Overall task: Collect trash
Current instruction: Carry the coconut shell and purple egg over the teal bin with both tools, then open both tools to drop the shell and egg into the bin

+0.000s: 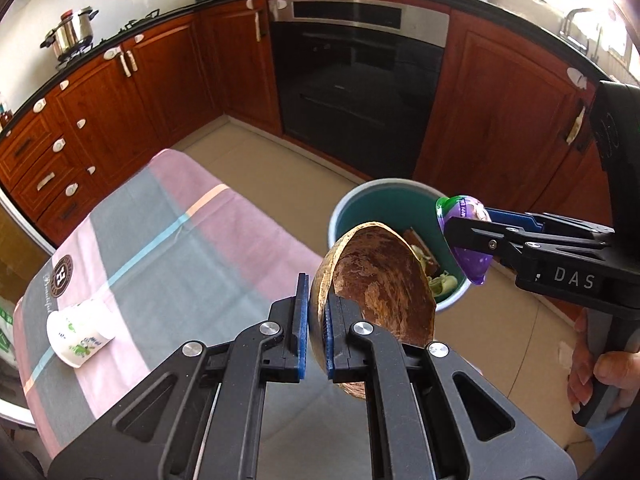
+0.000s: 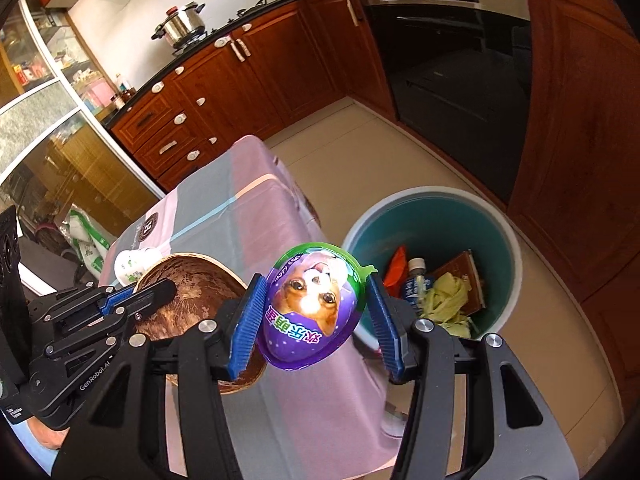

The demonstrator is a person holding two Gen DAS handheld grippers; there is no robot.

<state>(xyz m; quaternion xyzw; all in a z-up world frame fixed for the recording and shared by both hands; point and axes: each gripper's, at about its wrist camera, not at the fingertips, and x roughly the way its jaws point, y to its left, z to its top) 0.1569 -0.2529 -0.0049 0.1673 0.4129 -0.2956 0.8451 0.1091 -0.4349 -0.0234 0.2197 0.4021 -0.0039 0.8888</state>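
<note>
While my left gripper [image 1: 317, 324] pinches the coconut shell [image 1: 376, 280] at lower middle, my right gripper [image 2: 316, 312] squeezes the purple egg [image 2: 310, 308]; only its view shows the bin's [image 2: 432, 196] bottle [image 2: 416, 278]. Cup [image 1: 80, 334] lies on the striped tablecloth [image 1: 160, 216].

Both cameras look steeply downward from above the trash bin [image 1: 340, 216], each peering along its own hand-held gripper. The left wrist view sits left of the bin, facing the oven [image 1: 356, 92] beyond it; the right wrist view hangs nearer the bin [image 2: 508, 240], seeing into it. Both views share the bin, the cloth-covered desk [image 1: 160, 216] beside it, and the oven
</note>
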